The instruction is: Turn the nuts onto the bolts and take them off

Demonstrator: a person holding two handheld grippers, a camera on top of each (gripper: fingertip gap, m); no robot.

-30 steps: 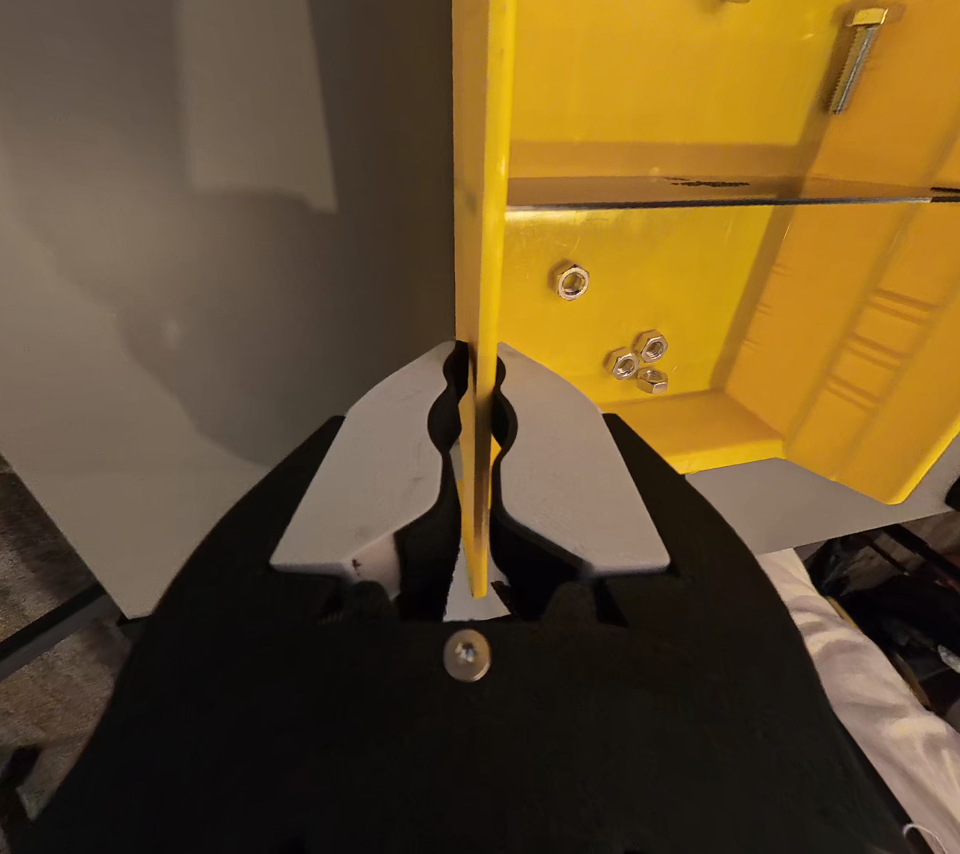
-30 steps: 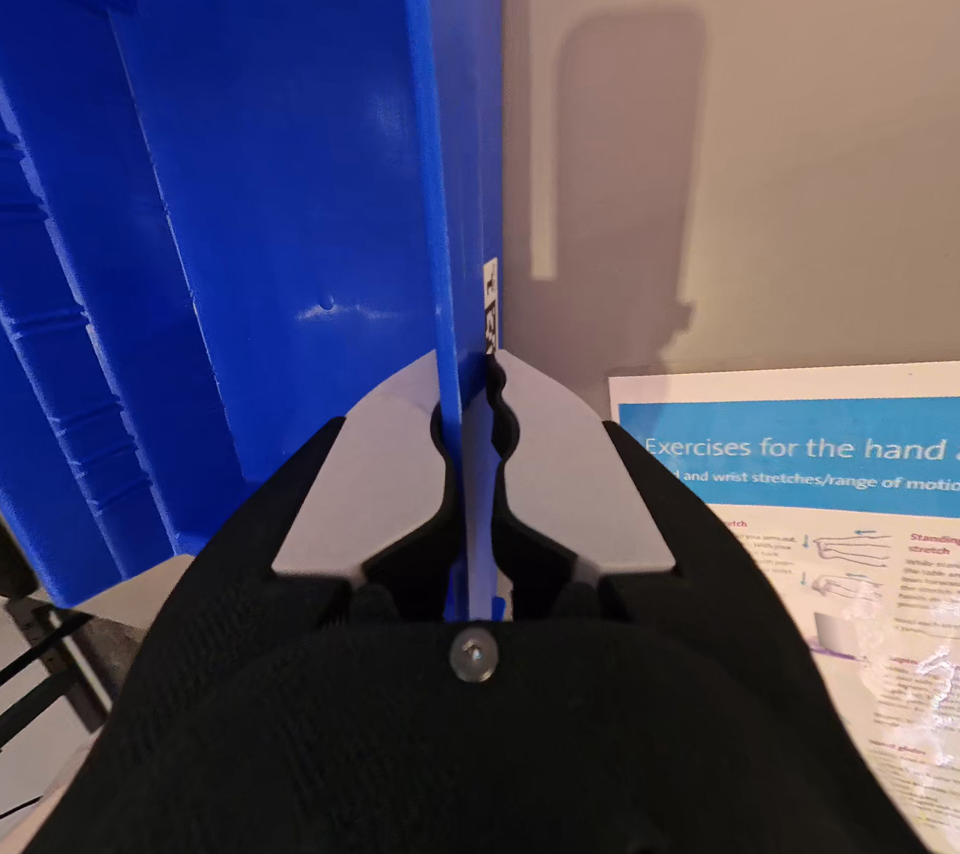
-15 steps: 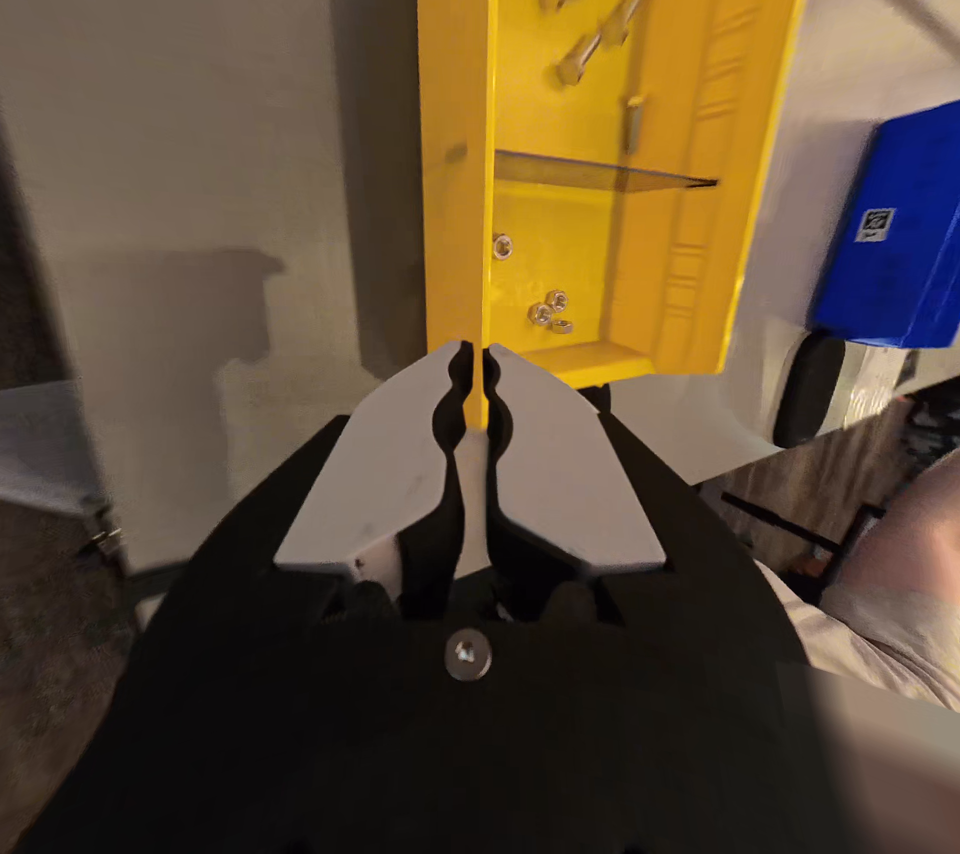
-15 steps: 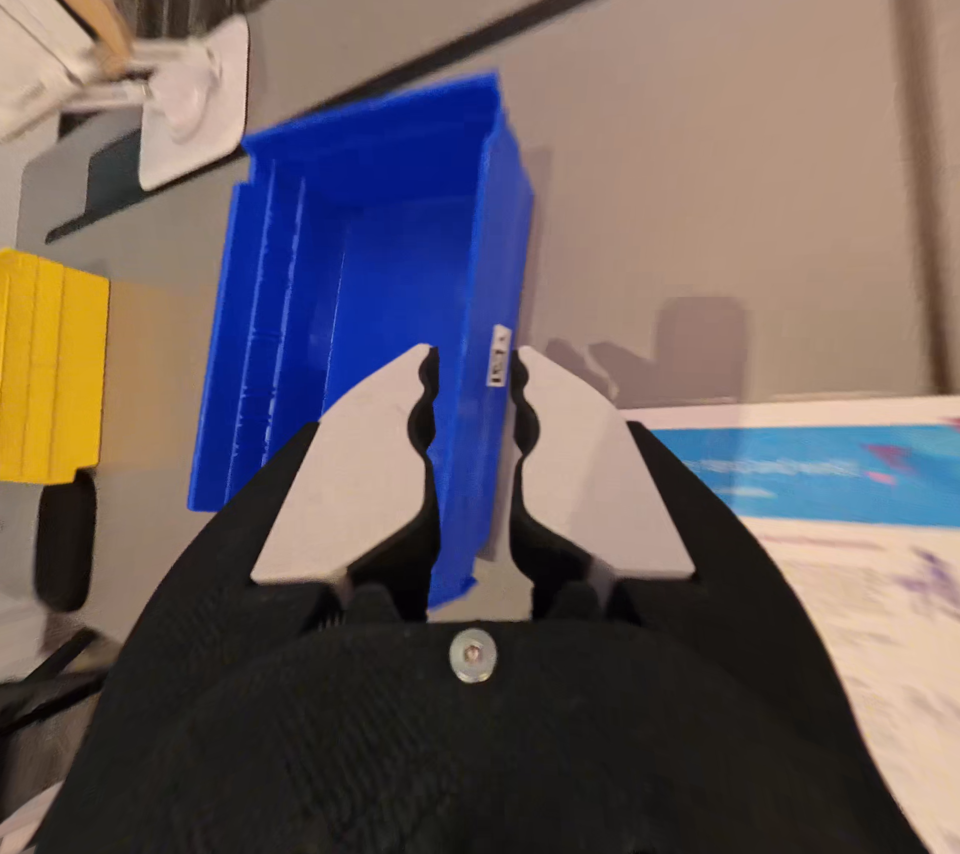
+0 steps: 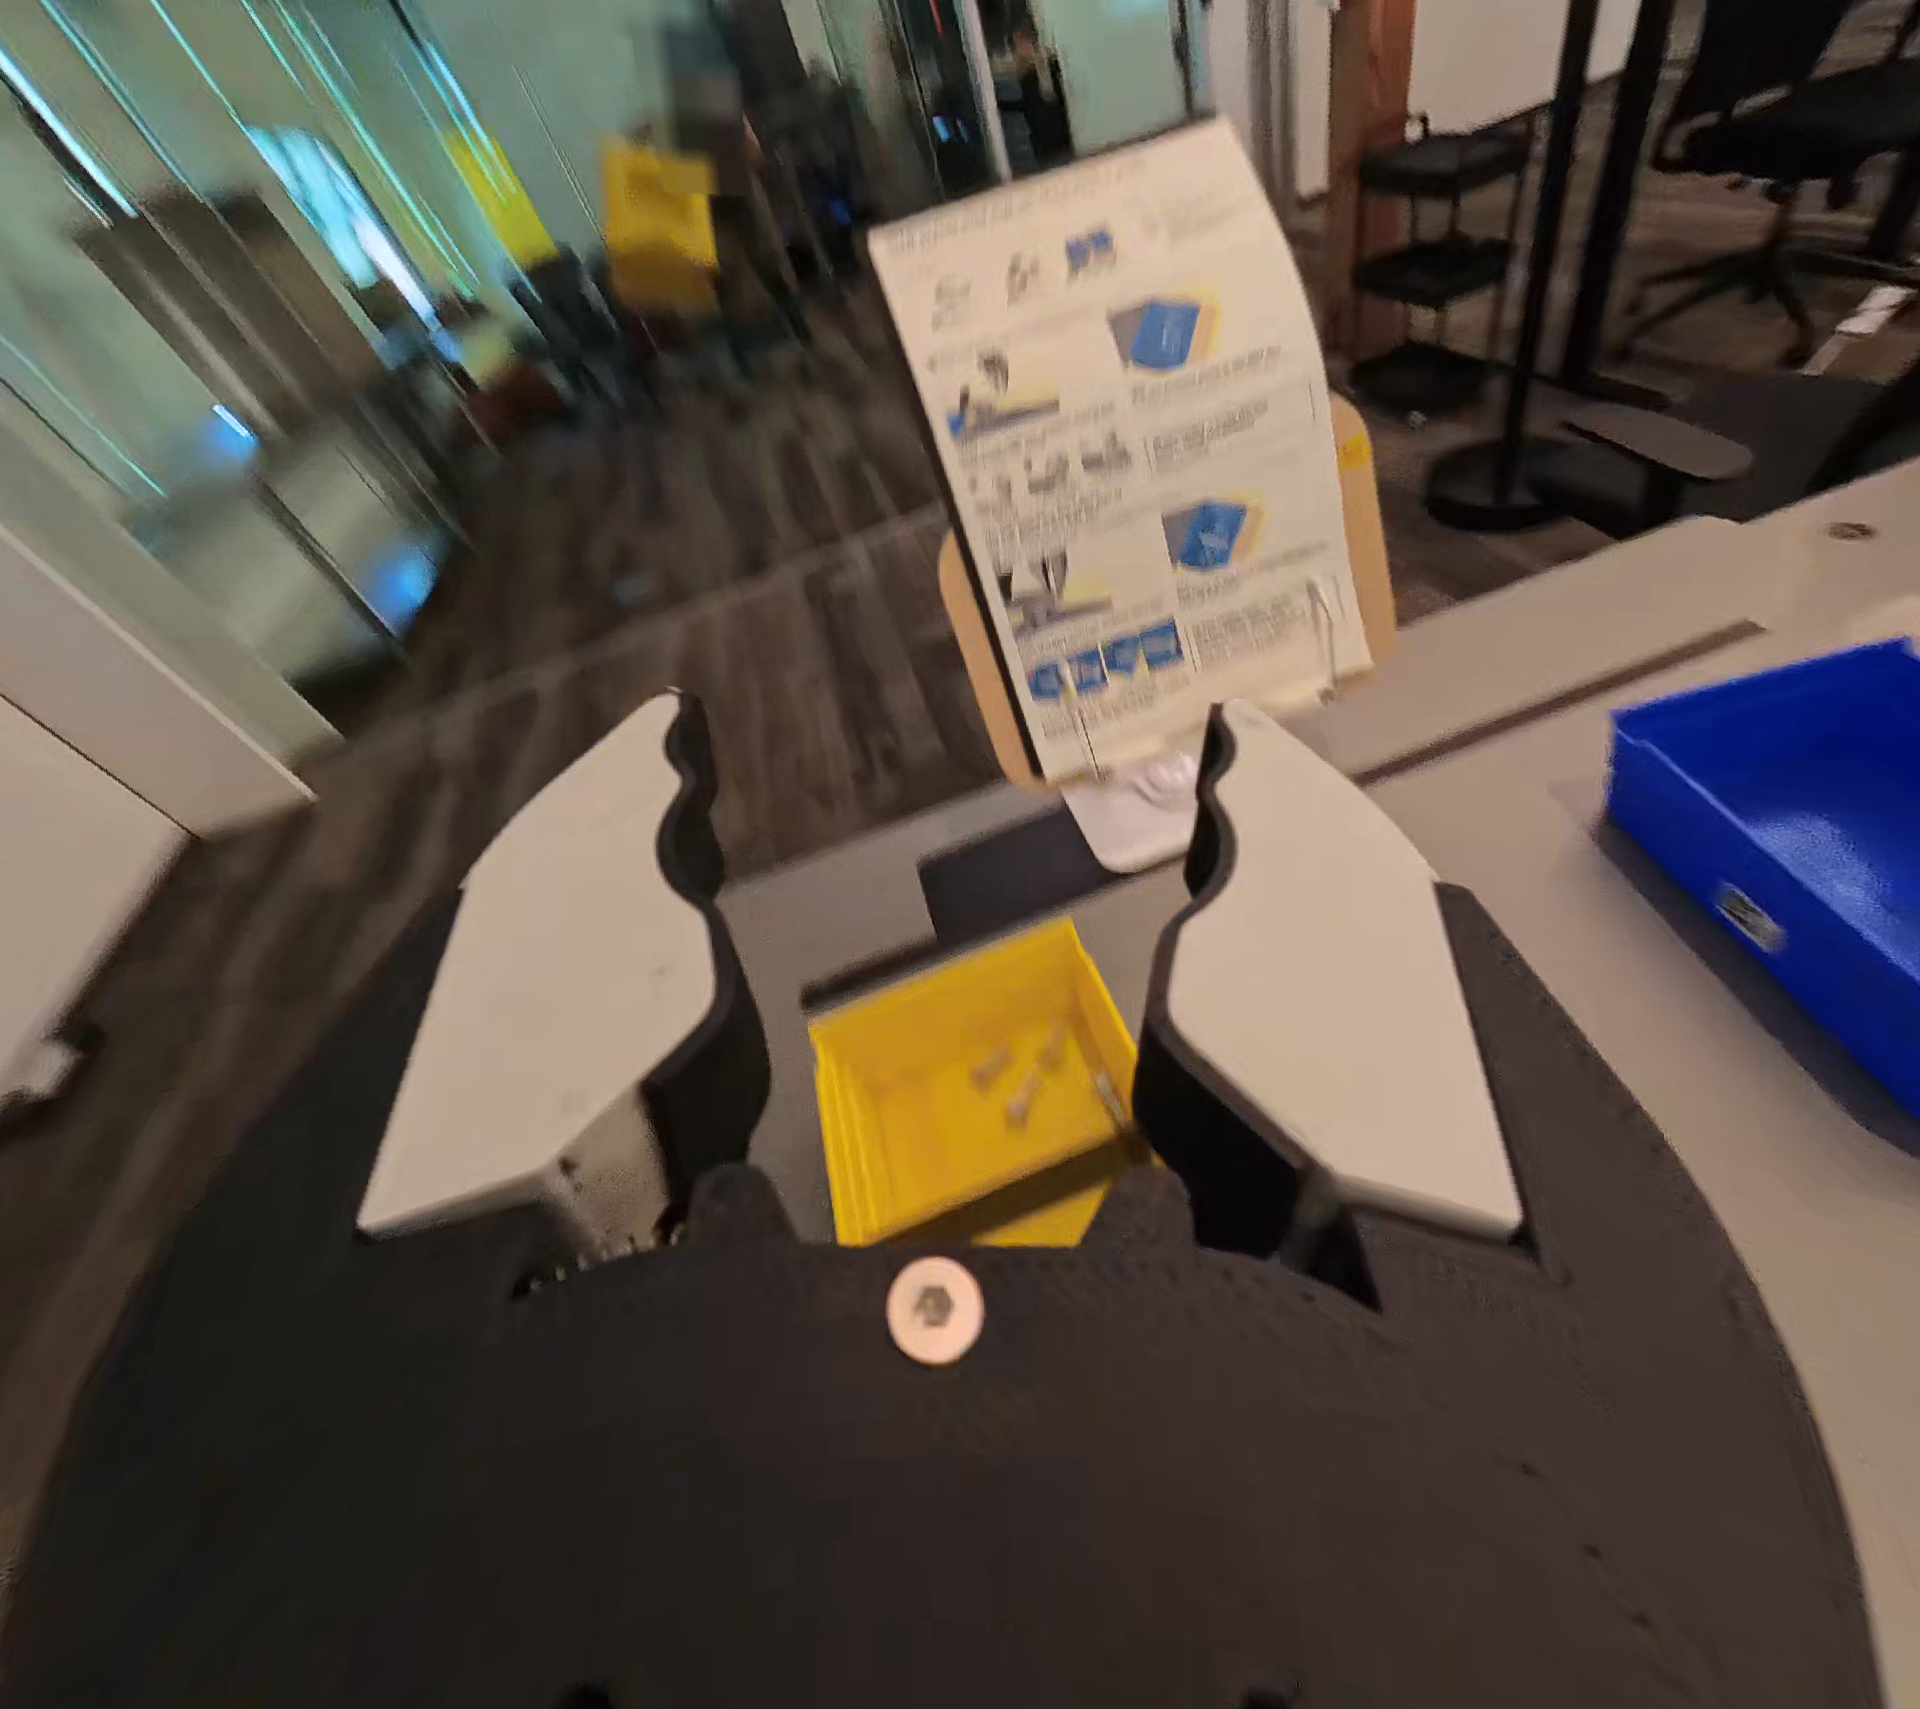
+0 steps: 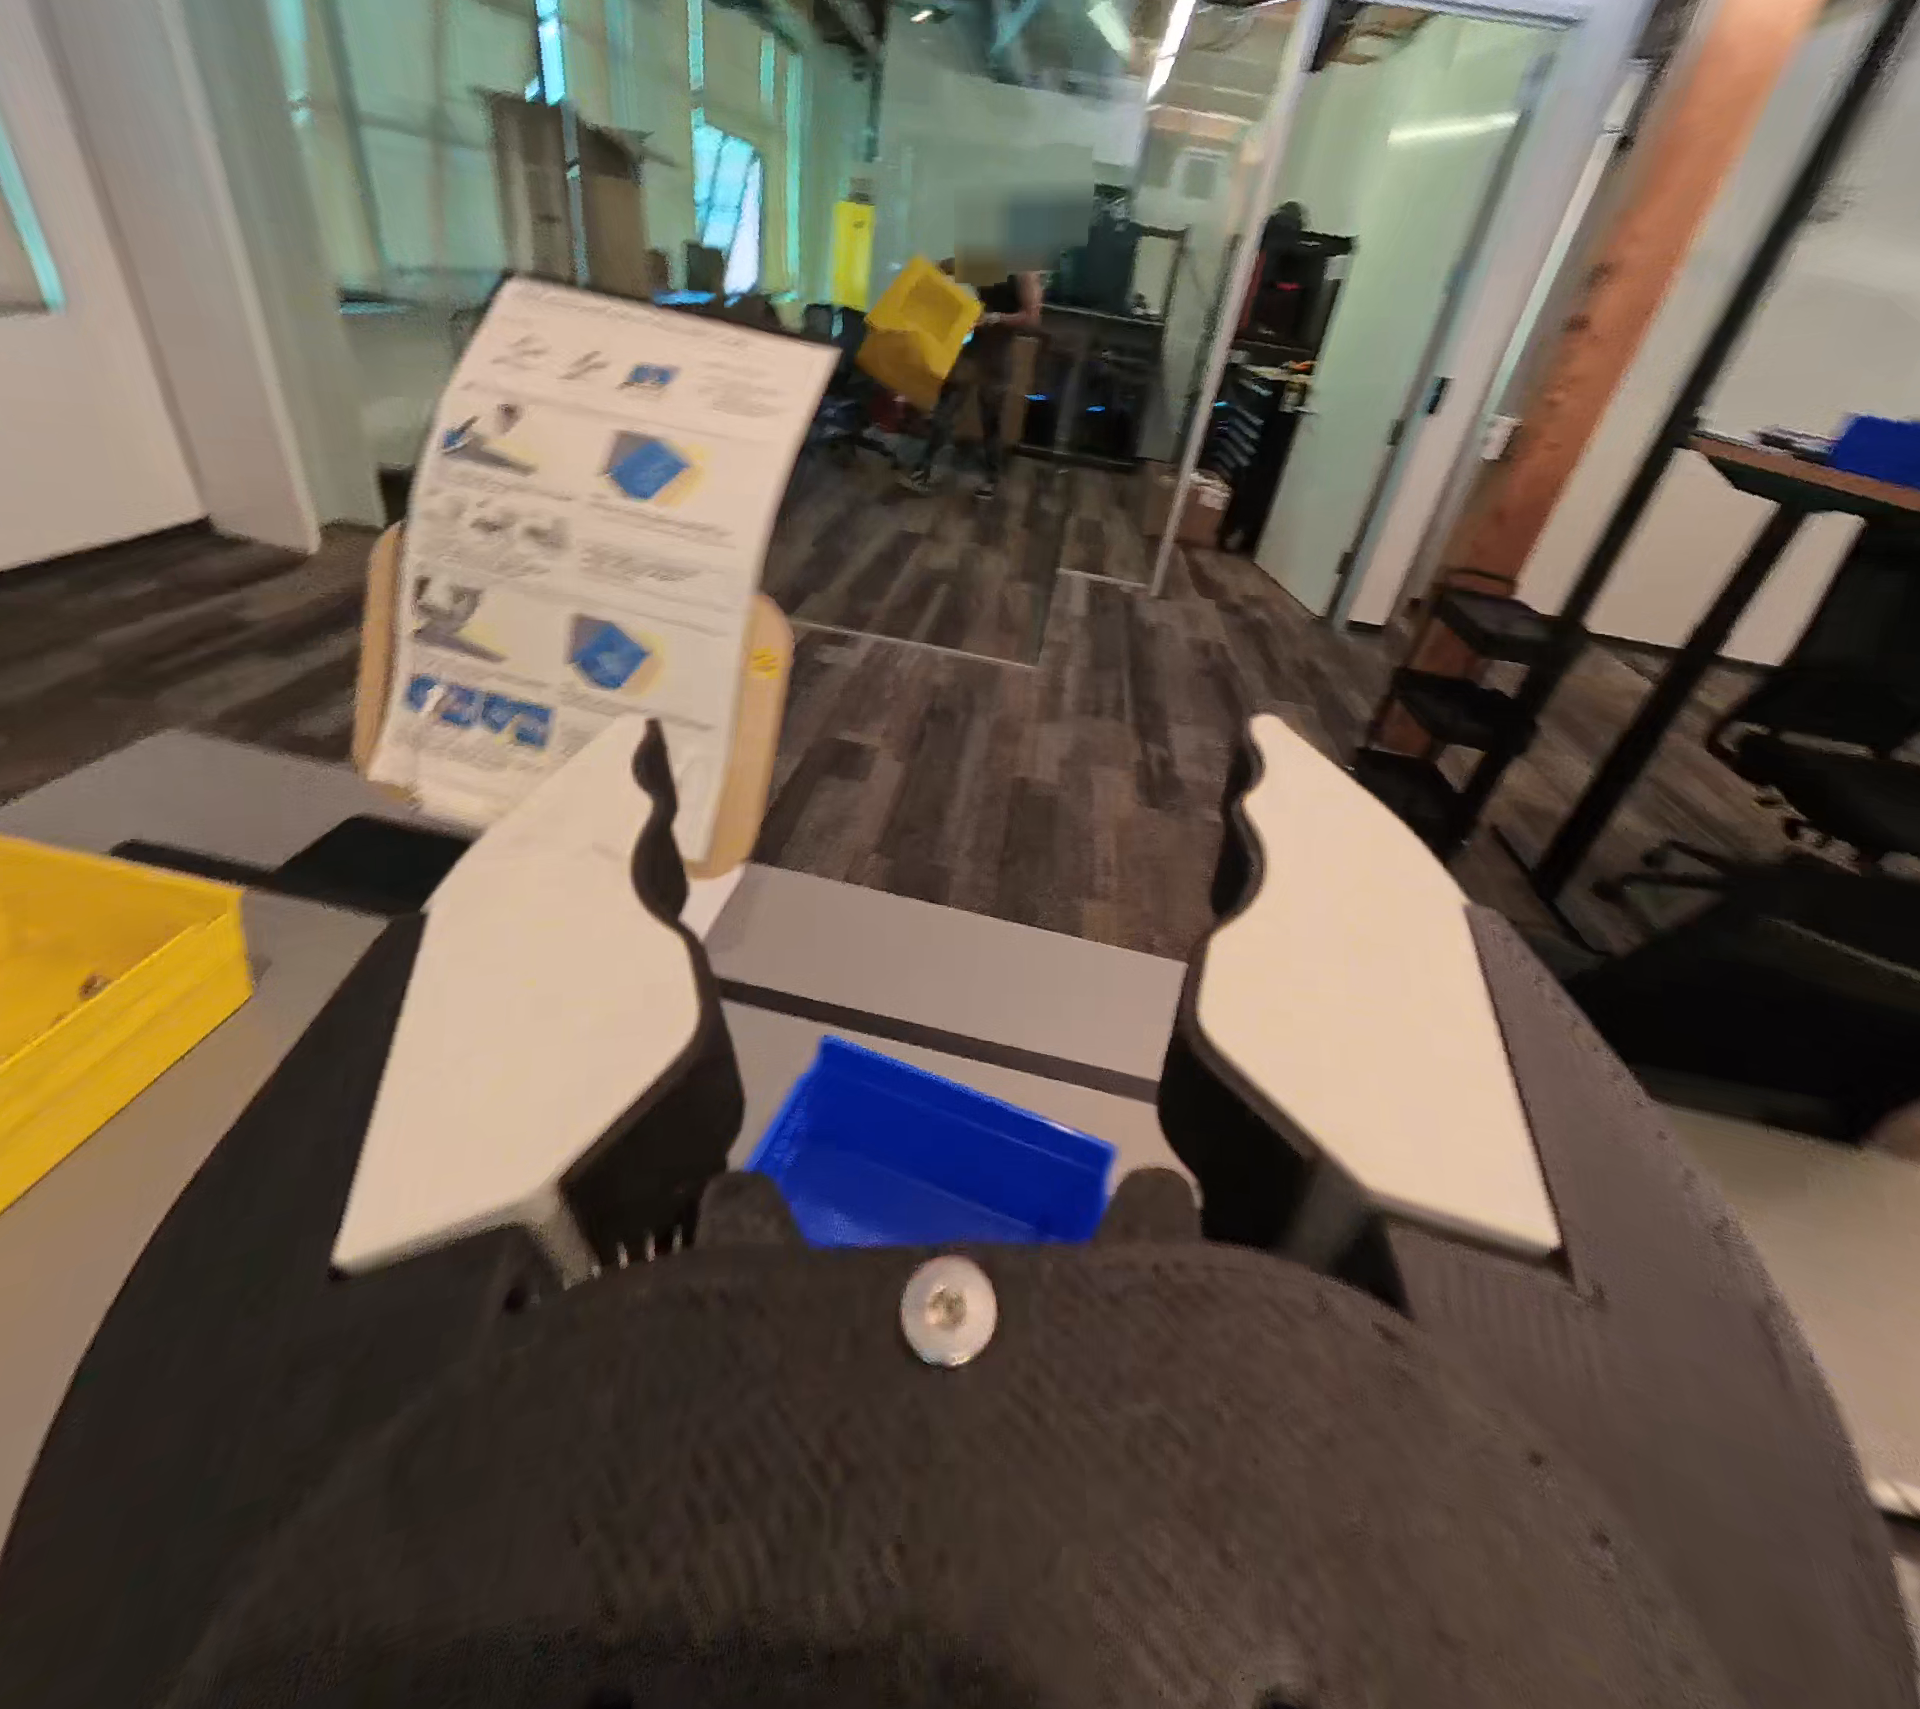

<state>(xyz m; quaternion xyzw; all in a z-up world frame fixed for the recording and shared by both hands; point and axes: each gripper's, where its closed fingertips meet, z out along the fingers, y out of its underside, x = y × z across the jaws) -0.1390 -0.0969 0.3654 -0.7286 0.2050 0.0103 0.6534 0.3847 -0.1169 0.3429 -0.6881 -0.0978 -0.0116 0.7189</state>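
Bolts (image 5: 1023, 1080) lie loose on the floor of the yellow bin (image 5: 883, 1046), which sits on the grey table (image 5: 1621, 1264) directly below and between the fingers of the left gripper (image 5: 951, 724). Motion blur keeps the nuts from being made out. A second ago this gripper was clamped on the bin's side wall; half a second ago its fingers were only slightly apart around that wall's near end. Now it is raised, spread wide and holding nothing, with the whole far part of the bin visible between its fingers.

The right gripper (image 6: 951, 740) has changed the same way. A second ago it was pinched on the wall of the blue bin (image 6: 935, 1160); half a second ago it had let go and lifted. Now its fingers stand wide apart and empty above the bin, which rests on the table below and between them. From the left wrist view the blue bin (image 5: 1787, 859) lies off to the right of that gripper, well apart from the yellow one; from the right wrist view the yellow bin (image 6: 114, 984) sits to the left.

Beyond both grippers, at the table's far edge, a printed instruction sheet (image 5: 1122, 475) stands upright on a stand, ahead of the left gripper and ahead-left of the right one. Past it stretch dark wood flooring (image 6: 956, 724) and glass partitions.
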